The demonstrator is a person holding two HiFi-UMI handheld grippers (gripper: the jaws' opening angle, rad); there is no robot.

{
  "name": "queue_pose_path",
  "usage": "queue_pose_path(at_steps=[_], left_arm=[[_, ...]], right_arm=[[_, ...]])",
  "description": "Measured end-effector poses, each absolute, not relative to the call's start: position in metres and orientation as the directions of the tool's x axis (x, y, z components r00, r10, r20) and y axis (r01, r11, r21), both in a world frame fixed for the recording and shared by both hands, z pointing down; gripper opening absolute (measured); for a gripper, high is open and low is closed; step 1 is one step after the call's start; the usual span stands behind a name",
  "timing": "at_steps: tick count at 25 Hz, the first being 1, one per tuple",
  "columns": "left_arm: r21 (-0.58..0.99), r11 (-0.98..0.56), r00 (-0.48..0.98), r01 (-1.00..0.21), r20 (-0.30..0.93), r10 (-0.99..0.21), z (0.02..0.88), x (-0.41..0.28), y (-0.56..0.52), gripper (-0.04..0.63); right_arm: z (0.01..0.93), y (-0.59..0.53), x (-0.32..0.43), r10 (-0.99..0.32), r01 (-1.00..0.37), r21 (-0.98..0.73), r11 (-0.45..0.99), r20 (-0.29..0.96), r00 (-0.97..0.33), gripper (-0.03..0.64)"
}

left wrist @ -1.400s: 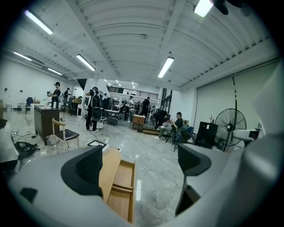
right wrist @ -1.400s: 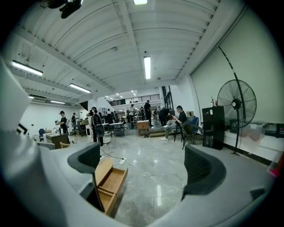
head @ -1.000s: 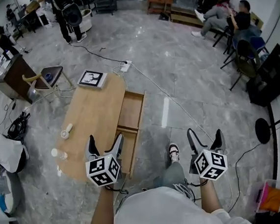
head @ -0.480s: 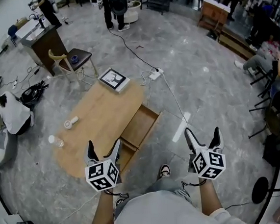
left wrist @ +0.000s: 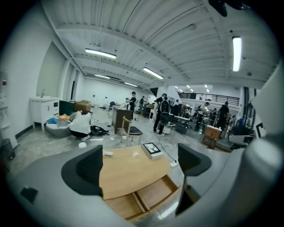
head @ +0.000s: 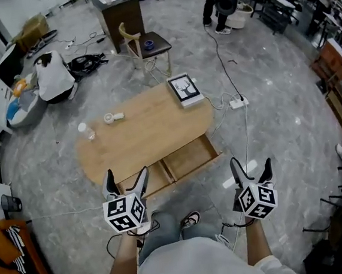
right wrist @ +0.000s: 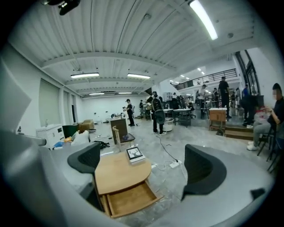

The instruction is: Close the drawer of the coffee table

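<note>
An oval wooden coffee table [head: 149, 129] stands on the grey floor ahead of me. Its drawer [head: 188, 159] is pulled out on the side facing me, with a second open section [head: 144, 182] beside it on the left; both look empty. My left gripper [head: 125, 178] hovers open just above the left section's near edge. My right gripper [head: 250, 169] is open over bare floor, to the right of the drawer. Through the left gripper view the table [left wrist: 133, 170] and drawer [left wrist: 156, 194] lie between its open jaws. The right gripper view shows the drawer [right wrist: 131, 199] low and left of centre.
On the table lie a framed picture [head: 184, 90], a small bottle [head: 86, 130] and a white gadget [head: 114, 117]. A chair [head: 147, 48] stands behind it. A power strip [head: 238, 102] with cables lies on the floor at right. A person in white [head: 54, 78] crouches at far left.
The view has swung round the table: the open drawer, earlier seen from its side, now faces me. Both grippers kept their place in view and stayed open.
</note>
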State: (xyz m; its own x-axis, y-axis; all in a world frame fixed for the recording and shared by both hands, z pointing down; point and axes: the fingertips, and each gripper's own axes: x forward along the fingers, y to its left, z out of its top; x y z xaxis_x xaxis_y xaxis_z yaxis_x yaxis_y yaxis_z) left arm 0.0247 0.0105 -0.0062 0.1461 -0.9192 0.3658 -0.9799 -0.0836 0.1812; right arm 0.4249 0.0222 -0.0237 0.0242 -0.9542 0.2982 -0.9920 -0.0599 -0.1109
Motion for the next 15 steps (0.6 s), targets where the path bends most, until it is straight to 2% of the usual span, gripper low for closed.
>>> queue_pose_path(at_steps=[8, 15], left_arm=[[0.166, 0.144, -0.071, -0.976, 0.380, -0.922, -0.006, -0.053, 0.009, 0.523], [0.152, 0.143, -0.075, -0.978, 0.382, -0.921, -0.001, -0.069, 0.001, 0.523]], right_arm=[[-0.035, -0.080, 0.343, -0.943, -0.982, -0.104, 0.155, 0.280, -0.178, 0.588], [-0.024, -0.105, 0.298, -0.916, -0.970, -0.056, 0.237, 0.319, -0.242, 0.588]])
